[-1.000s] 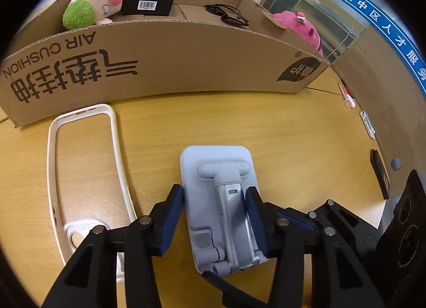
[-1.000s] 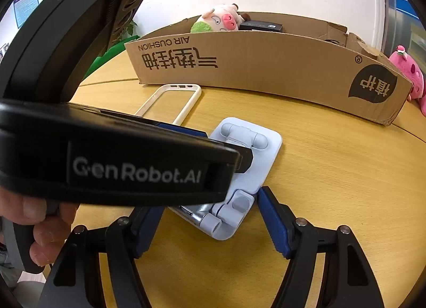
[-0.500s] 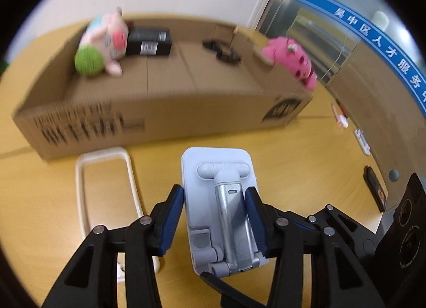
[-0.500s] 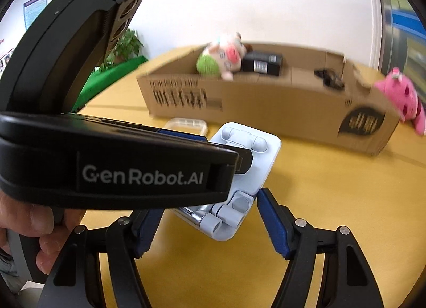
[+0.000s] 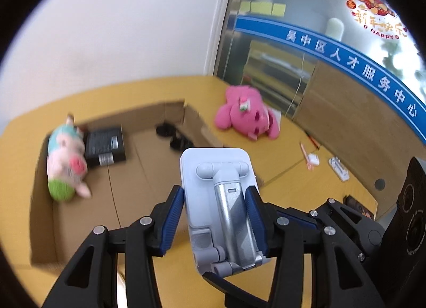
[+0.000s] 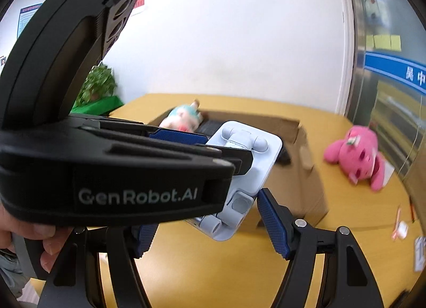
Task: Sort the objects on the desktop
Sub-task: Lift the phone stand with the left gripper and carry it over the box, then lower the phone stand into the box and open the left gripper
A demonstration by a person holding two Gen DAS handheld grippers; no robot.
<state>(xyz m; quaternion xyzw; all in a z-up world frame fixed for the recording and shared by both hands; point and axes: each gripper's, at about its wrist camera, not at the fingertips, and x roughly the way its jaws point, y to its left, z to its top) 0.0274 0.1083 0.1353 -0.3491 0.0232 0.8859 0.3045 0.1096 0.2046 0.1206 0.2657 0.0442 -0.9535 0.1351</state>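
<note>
Above the cardboard box (image 5: 87,217), your left gripper (image 5: 215,213) has its fingers clamped on the sides of the white phone stand (image 5: 221,201), holding it clear of the table (image 5: 293,174). Your right gripper (image 6: 210,224) sits just behind the stand, fingers spread wide, gripping nothing.

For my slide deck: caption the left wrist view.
Left gripper clamps a white phone stand above the cardboard box holding a plush pig.
</note>
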